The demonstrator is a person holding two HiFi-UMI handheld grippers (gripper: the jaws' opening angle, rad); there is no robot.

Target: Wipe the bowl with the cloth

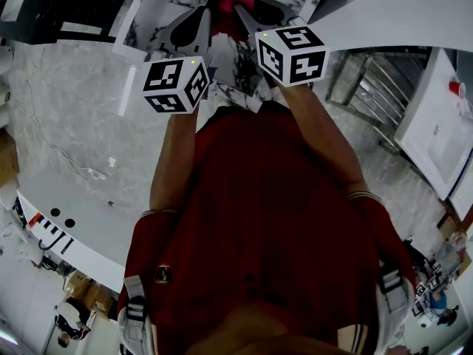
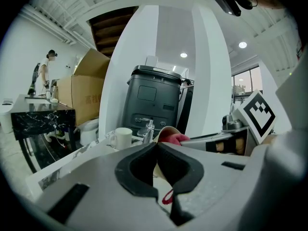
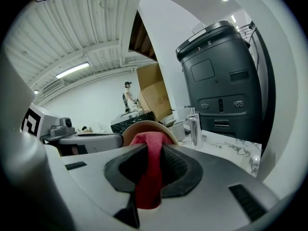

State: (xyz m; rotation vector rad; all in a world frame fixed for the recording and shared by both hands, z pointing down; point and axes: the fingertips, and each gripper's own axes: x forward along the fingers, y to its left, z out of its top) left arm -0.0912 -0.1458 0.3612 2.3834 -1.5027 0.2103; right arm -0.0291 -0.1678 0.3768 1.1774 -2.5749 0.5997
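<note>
Bowl (image 2: 166,129) handling: judged rigid and light. The wall looks smooth, so it could slip or pivot under wiping pressure. It may be breakable.
Bowl grip point: the rim. It gives a thin, firm edge for a pinch and leaves the inside open to the cloth.
Bowl appearance: tan to cream, round, with a thin wall. Only part of the rim and wall shows in either gripper view.
Bowl position: raised in front of the person, over the marble surface (image 3: 233,150), between the two grippers.
Left gripper (image 2: 156,147): clenched on the bowl's rim, with the cream wall showing between the pads.
Cloth (image 3: 148,170) handling: judged soft and limp. It bunches and conforms to a curve.
Cloth appearance: red, folded into a thick wad.
Right gripper (image 3: 154,148): clamped on the cloth. The wad's tip lies against the bowl.
</note>
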